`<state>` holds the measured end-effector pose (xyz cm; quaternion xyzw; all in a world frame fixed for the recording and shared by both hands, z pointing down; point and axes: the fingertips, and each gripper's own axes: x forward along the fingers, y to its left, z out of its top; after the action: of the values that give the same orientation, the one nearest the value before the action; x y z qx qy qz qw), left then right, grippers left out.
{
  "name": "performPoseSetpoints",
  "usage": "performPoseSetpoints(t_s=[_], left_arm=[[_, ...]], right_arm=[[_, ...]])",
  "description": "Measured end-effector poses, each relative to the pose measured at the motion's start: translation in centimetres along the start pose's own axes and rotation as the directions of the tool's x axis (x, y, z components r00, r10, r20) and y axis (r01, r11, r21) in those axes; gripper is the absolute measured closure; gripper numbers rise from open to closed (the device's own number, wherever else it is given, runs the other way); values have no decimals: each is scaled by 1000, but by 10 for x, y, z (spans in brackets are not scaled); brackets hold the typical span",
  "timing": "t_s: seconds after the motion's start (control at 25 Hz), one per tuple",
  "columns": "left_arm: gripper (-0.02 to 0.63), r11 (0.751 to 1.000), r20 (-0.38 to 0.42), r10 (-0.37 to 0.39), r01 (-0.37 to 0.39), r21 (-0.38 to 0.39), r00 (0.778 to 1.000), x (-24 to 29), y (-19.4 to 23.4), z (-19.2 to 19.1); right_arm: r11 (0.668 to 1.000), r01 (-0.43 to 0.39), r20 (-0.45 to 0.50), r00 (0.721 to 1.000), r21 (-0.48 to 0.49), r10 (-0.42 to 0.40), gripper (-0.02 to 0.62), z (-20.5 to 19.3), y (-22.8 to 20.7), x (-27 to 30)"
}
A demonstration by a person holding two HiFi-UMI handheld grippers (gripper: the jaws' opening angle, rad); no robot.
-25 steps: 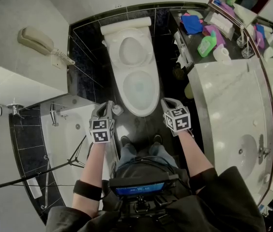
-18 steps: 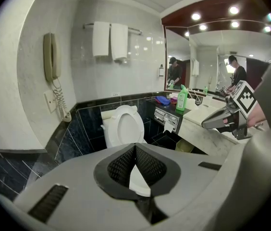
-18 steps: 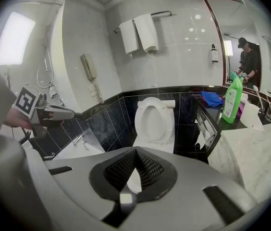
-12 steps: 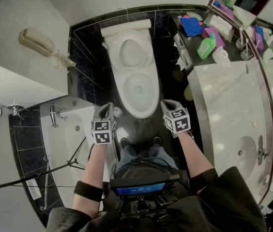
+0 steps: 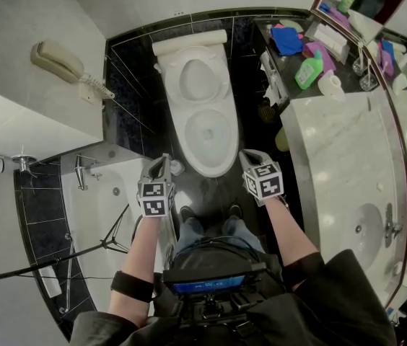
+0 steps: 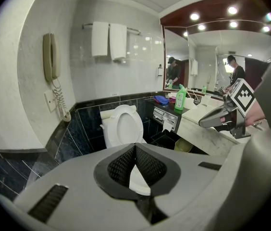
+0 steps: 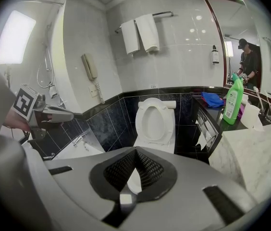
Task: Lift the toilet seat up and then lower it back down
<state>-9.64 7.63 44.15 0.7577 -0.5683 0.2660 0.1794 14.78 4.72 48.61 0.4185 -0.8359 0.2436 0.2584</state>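
- Hovering left of the bowl (image 5: 207, 168), left gripper (image 5: 162, 160): fingers pressed together, empty.
- Right gripper (image 5: 247, 156), right of it: likewise.
- Toilet seat (image 5: 219, 85) stands raised.

We find the toilet (image 5: 205, 132) at the centre, backed against the rear wall, with the toilet seat (image 5: 195, 78) standing up against the cistern (image 5: 189, 42) behind the bowl. The bathtub (image 5: 99, 193) lies to its left, below the wall phone (image 5: 58, 61). The vanity counter (image 5: 333, 143) runs along its right, with a bottle (image 5: 309, 67) and a cloth (image 5: 286, 38) at the far end and the basin (image 5: 366, 225) at the near end. The left gripper (image 5: 163, 158) and right gripper (image 5: 247, 154) flank the bowl's front rim. Two towels (image 7: 142, 32) hang above the toilet.
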Motion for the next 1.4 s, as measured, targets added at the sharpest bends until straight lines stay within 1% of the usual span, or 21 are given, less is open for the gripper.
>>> performPoseSetpoints(t_s=[0.08,0.36,0.56,0.68,0.92,1.4], left_arm=[[604,1000,-3,-12,12,-8,1000,-4,-5,3],[604,1000,5,-2,2,0,1000,-6,0,-3],[604,1000,-7,-12,12,-11,1000,-11,-4,-2],[604,1000,-10,1,-1,2,1000,-9,0,-9],[604,1000,-11,-13,13,-8,1000,-13,-6,-8],[604,1000,-4,-4,4,-2,1000,-12,-5,-10]], right_arm=[[1000,-6,2,1000,6,6,584,4,5,-2],[1000,-4,-2,1000,-6,4,584,-4,6,1],[1000,-7,2,1000,-4,7,584,1,12,-2],[1000,-6,3,1000,-2,6,584,1,13,-4],[1000,-8,-1,1000,-1,8,584,-1,16,-5],[1000,2,2,1000,-6,-2,584,-1,12,-4]])
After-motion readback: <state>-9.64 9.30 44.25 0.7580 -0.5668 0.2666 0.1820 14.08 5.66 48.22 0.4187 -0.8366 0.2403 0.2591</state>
